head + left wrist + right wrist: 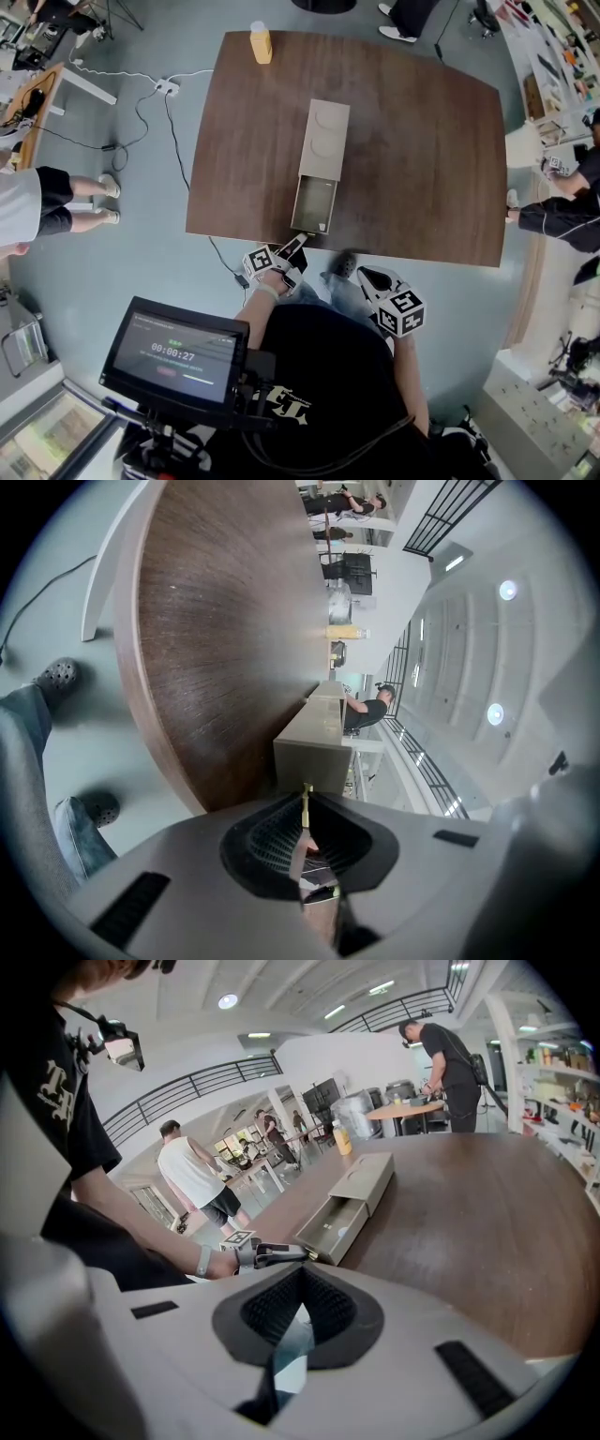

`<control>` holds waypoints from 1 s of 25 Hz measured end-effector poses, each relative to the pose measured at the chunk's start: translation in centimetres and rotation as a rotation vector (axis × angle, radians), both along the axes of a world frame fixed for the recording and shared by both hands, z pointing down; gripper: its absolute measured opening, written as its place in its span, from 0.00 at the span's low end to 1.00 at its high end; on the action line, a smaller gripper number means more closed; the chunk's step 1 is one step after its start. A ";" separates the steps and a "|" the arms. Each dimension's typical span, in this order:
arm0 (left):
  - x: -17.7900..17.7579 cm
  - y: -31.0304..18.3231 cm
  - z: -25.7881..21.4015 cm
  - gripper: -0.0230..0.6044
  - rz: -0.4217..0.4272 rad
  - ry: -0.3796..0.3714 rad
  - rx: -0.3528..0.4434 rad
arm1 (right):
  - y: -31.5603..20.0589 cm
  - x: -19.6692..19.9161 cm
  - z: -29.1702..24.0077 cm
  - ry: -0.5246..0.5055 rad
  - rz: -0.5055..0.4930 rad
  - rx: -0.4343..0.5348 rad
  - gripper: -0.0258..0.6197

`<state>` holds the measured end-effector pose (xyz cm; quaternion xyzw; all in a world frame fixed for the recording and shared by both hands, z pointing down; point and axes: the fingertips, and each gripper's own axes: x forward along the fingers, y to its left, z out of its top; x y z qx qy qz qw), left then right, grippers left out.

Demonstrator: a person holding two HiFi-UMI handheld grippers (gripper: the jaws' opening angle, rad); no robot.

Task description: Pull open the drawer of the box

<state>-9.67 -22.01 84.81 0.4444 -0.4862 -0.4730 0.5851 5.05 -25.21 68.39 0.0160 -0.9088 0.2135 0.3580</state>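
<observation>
Dark wood tabletop (422, 141) was seen in the head view, ringed by grey floor. The box (325, 136) lay ahead of both claws, and its drawer (314, 204) was drawn well out of the near end, with the inside laid bare. The left claw (292, 248) was set right at the drawer's front. The right claw (367, 277) was held off the tabletop's edge, apart from the box.

In the left gripper view, the left claw (305, 810) was seen clamped on a thin brass pull (306, 797), with the drawer (314, 759) directly beyond it.

In the right gripper view, the right claw (298, 1283) was seen closed with nothing in it, and the drawer (333, 1225) lay ahead and slightly to its left.

The opening was judged largely done. Only a little more travel, if any, and the release were judged to be left.
</observation>
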 end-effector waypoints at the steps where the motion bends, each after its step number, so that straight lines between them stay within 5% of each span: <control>1: 0.0 0.1 0.0 0.08 -0.004 0.002 -0.002 | -0.1 -0.1 0.0 0.000 -0.003 0.000 0.02; 25: 0.5 1.0 0.3 0.08 -0.038 0.033 0.015 | -0.5 -0.9 0.3 0.012 -0.069 0.002 0.02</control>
